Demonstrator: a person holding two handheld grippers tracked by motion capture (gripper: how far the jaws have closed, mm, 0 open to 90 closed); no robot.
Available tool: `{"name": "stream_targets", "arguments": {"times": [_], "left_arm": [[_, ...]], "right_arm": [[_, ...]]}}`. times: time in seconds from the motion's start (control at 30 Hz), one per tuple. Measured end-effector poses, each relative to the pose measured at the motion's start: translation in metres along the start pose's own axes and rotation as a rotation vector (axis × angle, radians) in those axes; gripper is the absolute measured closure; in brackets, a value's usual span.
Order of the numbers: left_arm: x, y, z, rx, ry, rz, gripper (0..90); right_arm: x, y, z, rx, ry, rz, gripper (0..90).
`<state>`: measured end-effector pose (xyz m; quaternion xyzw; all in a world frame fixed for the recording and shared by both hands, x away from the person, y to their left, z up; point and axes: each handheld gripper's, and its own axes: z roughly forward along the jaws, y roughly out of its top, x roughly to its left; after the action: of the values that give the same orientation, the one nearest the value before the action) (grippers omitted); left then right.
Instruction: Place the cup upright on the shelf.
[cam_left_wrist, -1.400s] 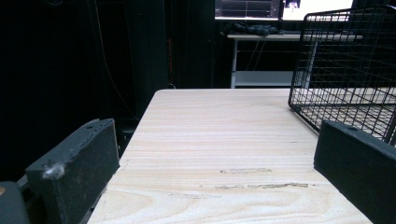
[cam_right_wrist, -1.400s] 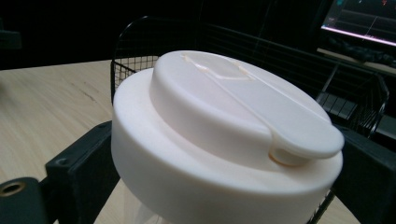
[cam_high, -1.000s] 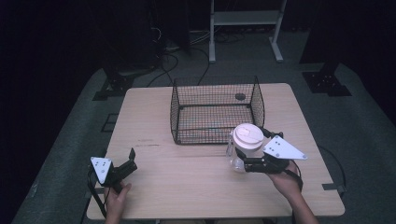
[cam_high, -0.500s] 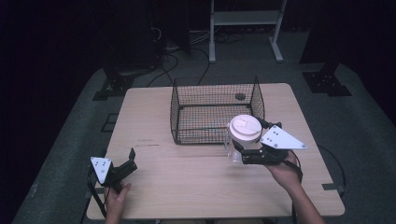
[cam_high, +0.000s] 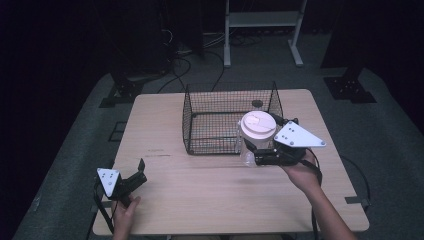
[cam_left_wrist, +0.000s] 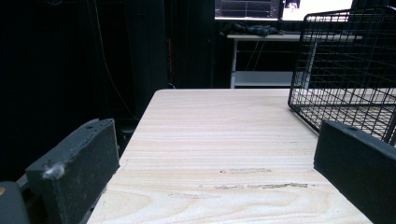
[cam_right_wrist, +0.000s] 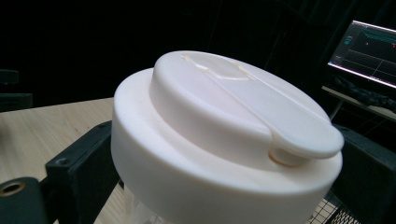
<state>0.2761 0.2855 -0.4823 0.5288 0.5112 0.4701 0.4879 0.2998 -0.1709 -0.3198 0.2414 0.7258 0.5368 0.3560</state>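
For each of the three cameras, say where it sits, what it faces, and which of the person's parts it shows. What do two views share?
High view: above, looking down at table; both forearms, right claw clamping jar.
Left gripper view: on left claw, jaws apart, facing basket.
Right gripper view: behind jar.
Shared: high and left views show the basket.

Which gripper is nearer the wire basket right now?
Right. The right gripper, holding the jar, is at the wire basket's front right corner; the left gripper sits well off, front-left.
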Motion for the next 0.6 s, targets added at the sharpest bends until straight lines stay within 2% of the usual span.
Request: {"name": "stream_targets", "arguments": {"times": [0.6], "left_arm": [[0.000, 0.000, 0.000, -0.001, -0.001, -0.003, 0.0]], "right_arm": [[-0.006, 0.024, 0.015, -0.009, -0.008, -0.033, 4.3]]}}
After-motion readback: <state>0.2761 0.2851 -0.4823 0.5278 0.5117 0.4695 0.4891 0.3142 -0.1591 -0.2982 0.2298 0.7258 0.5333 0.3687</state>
